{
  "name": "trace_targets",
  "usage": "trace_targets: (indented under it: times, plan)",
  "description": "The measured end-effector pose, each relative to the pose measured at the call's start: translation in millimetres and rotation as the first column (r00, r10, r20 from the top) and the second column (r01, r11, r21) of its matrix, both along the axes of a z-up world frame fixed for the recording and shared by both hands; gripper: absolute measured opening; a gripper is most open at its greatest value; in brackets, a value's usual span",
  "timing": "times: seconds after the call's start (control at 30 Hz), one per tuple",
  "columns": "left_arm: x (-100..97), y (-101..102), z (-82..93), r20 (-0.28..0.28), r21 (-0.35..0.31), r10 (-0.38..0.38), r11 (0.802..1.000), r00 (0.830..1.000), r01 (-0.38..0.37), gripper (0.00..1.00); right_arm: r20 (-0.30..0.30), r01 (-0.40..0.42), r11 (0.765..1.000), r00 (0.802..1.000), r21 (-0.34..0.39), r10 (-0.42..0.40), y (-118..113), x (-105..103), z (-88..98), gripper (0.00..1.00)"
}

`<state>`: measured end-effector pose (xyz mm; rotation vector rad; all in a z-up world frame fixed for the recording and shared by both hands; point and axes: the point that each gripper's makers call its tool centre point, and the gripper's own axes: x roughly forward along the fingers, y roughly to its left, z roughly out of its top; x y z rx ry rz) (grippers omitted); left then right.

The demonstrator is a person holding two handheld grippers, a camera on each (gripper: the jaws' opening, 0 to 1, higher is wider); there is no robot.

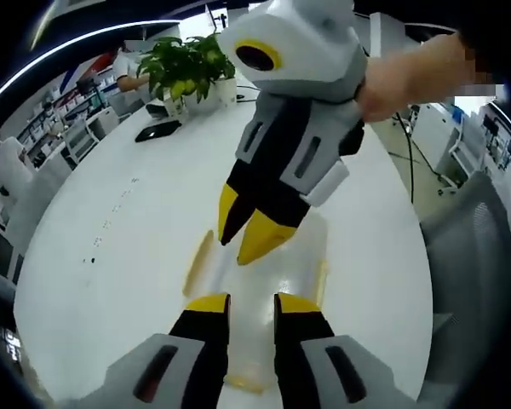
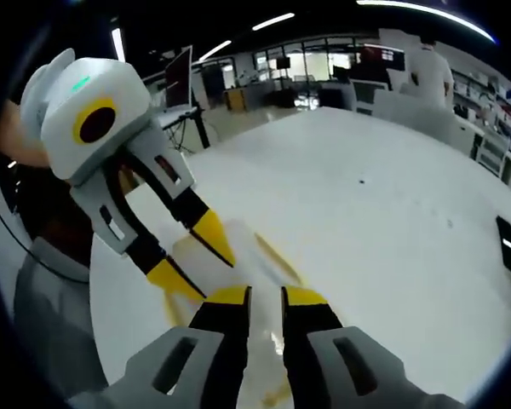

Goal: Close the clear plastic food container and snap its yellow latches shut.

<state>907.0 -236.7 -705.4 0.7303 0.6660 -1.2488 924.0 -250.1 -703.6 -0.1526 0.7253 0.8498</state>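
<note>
Both tools are working over the clear rectangular plastic food container (image 1: 255,273) w/ yellow latches, which is sitting on the round white table (image 1: 111,256).

Left gripper view: the left gripper (image 1: 250,300) is hovering just above the container's near half, black jaws w/ yellow tips standing narrowly apart, nothing visibly between them. The right gripper (image 1: 247,234) is coming in from ahead, tips pointing down at the container's middle, jaws nearly together; can't tell if they're touching the lid. One yellow latch (image 1: 198,262) is lying off to the left of the tips, another yellow latch (image 1: 321,281) to the right.

Right gripper view: the right gripper (image 2: 264,295) is also showing a narrow gap, empty as far as visible. The container (image 2: 238,256) is just ahead of its tips, blurred.

Progress, as a judgement: lid looks seated on the body, so closing prob. done. Side latches seem splayed outward rather than folded flat, so snapping is prob. still to do, though the blur leaves this unsure.

A potted green plant (image 1: 187,64) is standing at the table's far end.
</note>
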Motion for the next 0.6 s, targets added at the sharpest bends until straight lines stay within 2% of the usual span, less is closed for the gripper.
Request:
trace_targets:
  times: [0.37,0.47,0.6]
  plan:
    - [1.3,-3.2,1.8,0.031,-0.009,-0.02,1.0,0.999,0.021,0.11,0.017,-0.016,1.0,1.0,0.0,0.016,6.3,1.9,1.0,0.08]
    - [0.9,-3.7,3.7,0.086,-0.011,-0.045,0.999,0.995,0.047,0.11,0.04,-0.023,0.999,0.999,-0.023,0.023,5.6,3.7,1.0,0.08]
    - [-2.5,-4.3,3.9,0.102,-0.019,-0.059,0.998,0.993,0.062,0.11,0.044,-0.025,0.999,0.999,-0.024,0.026,6.3,4.3,1.2,0.1]
